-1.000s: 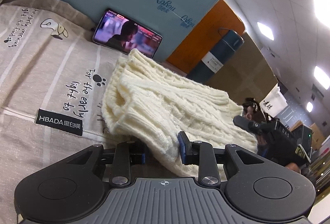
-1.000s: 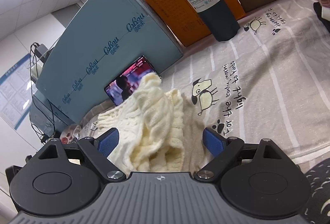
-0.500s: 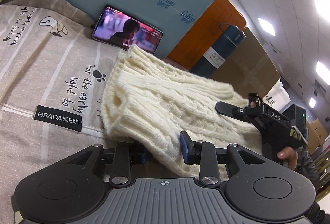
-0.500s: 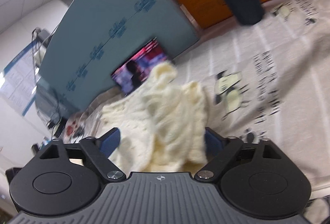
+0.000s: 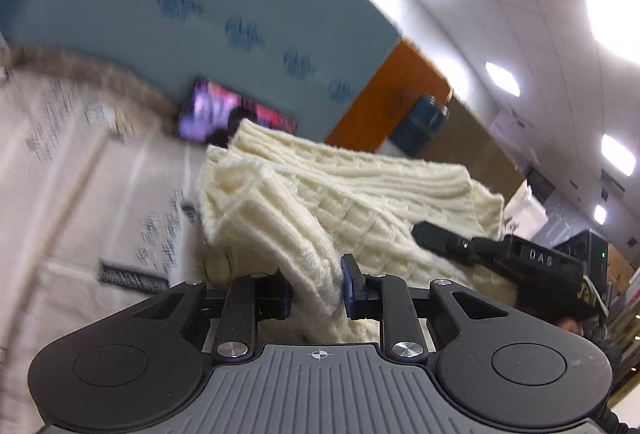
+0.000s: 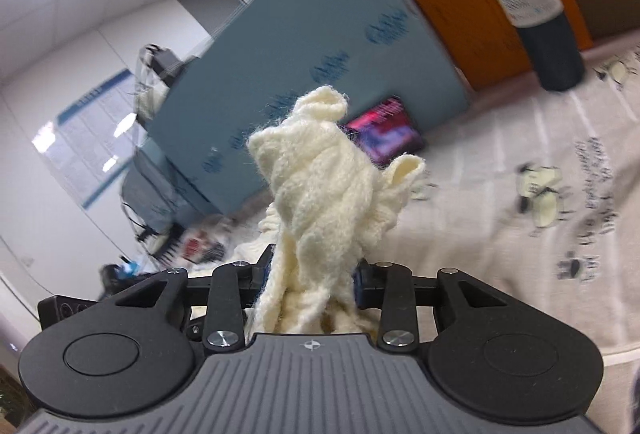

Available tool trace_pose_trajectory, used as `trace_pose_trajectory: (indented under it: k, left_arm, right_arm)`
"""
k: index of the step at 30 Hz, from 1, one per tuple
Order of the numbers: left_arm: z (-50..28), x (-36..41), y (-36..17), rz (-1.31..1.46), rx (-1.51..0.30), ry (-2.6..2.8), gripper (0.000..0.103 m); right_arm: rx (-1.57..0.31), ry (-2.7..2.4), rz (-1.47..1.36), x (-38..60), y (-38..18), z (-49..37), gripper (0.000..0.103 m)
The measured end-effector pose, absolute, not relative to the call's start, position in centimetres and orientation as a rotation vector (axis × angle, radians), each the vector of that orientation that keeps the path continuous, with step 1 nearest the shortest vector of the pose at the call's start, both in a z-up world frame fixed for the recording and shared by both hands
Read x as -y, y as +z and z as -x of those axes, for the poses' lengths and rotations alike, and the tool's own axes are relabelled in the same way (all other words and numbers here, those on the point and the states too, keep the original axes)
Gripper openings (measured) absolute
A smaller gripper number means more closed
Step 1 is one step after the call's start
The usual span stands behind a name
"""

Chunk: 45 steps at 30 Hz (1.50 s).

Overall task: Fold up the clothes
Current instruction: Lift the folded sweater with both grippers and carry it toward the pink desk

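Left gripper (image 5: pixel 316 288) pinches a ribbed edge of the cream sweater (image 5: pixel 340 202), right gripper (image 6: pixel 314 284) clamps a bunched fold, lifted above the printed sheet (image 6: pixel 520 234); phone (image 6: pixel 386 134) and dark bottle (image 6: pixel 532 6) behind.

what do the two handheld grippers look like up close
Both match. The left gripper and right gripper have black linkage arms with silver rivets, blue finger pads, round black side discs and a ribbed grey body bearing a small crosshair mark. "DAS" is printed on the right gripper's side.
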<state>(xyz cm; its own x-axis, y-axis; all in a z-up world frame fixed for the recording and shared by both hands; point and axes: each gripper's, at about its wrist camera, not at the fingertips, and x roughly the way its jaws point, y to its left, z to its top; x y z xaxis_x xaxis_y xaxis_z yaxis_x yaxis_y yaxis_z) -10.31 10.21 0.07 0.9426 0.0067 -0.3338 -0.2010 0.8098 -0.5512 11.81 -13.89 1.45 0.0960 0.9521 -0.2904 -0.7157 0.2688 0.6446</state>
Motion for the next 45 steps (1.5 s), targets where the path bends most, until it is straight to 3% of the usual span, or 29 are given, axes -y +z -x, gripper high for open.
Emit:
trace_pose_trajectory:
  k: [8, 19, 36, 40, 41, 45]
  left_arm:
    - [15.9, -13.0, 3.9, 0.504, -0.157, 0.25, 0.022]
    - [24.1, -20.8, 5.9, 0.451, -0.027, 0.534, 0.022]
    - [26.9, -31.9, 0.5, 0.617, -0.13, 0.799, 0.023]
    - [26.9, -31.9, -0.1, 0.62, -0.178, 0.854, 0.026]
    - [26.8, -31.9, -0.2, 0.62, -0.188, 0.87, 0.033]
    - [26.6, -31.5, -0.2, 0.598, -0.209, 0.918, 0.042]
  right_arm:
    - [-0.657, 1.419, -0.408, 8.6, 5.2, -8.9, 0.032]
    - [-0.694, 1.595, -0.426, -5.7, 6.9, -4.1, 0.032]
    - [-0.838, 1.637, -0.261, -22.6, 1.6, -1.7, 0.033]
    - [-0.85, 1.613, -0.204, -23.8, 0.0, -1.5, 0.035]
    - [-0.847, 1.597, -0.191, -23.9, -0.2, -1.5, 0.035]
    - [-0.818, 1.518, -0.123, -23.9, -0.6, -1.2, 0.043]
